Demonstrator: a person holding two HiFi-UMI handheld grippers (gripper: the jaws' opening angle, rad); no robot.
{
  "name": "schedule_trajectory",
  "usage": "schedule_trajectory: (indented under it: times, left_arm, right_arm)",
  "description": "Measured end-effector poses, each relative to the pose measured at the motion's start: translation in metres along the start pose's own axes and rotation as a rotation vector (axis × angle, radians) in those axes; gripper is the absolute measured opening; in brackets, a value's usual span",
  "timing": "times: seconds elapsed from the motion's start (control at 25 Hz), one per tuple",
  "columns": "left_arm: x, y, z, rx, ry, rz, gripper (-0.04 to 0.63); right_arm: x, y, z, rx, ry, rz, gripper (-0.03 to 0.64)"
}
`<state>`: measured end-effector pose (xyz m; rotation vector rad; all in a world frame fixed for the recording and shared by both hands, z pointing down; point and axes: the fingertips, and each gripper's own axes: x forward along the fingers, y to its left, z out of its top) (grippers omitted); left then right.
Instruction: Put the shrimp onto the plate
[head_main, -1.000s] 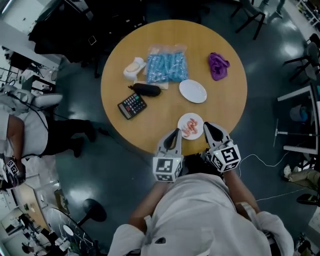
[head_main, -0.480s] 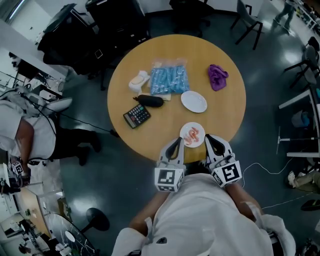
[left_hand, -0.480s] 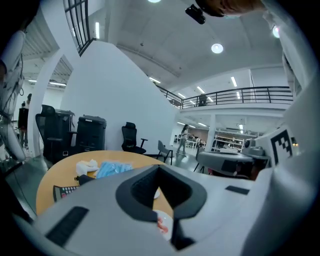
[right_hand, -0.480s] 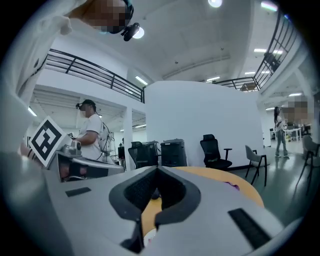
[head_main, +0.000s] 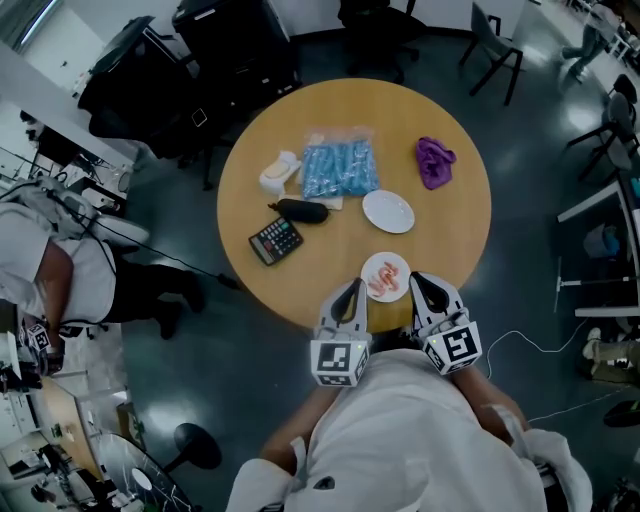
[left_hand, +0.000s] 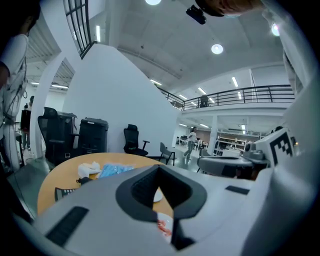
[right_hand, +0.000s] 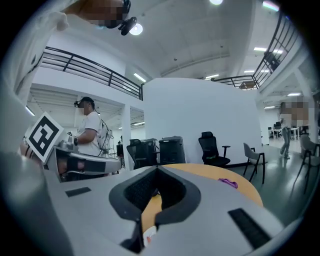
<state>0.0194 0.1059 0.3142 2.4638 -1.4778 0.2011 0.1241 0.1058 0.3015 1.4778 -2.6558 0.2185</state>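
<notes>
Resting on the plate (head_main: 398, 264) at the near edge of the table (head_main: 440, 215), the shrimp (head_main: 381, 281) lie diagonally, heads indiscernible; left gripper (head_main: 350, 286) and right gripper (head_main: 417, 279) both closed, empty.

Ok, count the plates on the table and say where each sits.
2. The empty plate sits right of the table's middle, near the purple cloth. The other plate holds the shrimp at the near edge, closest to the person. None looks hidden.
</notes>
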Motion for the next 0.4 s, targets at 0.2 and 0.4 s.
schedule_trajectory:
  times: [0.2, 0.4]
  left_arm:
    - [0.0031, 0.0024, -0.0001, -0.006, -0.005, 0.004, 0.008]
    - [0.0033, 0.0024, -0.0026, -0.008, 0.005, 0.005, 0.008]
  right_arm:
    - [0.0022, -0.0058, -0.0006, 0.003, 0.003, -0.011, 0.017]
    - [0.0027, -0.0106, -0.0056, 0.021, 0.014, -0.018, 0.017]
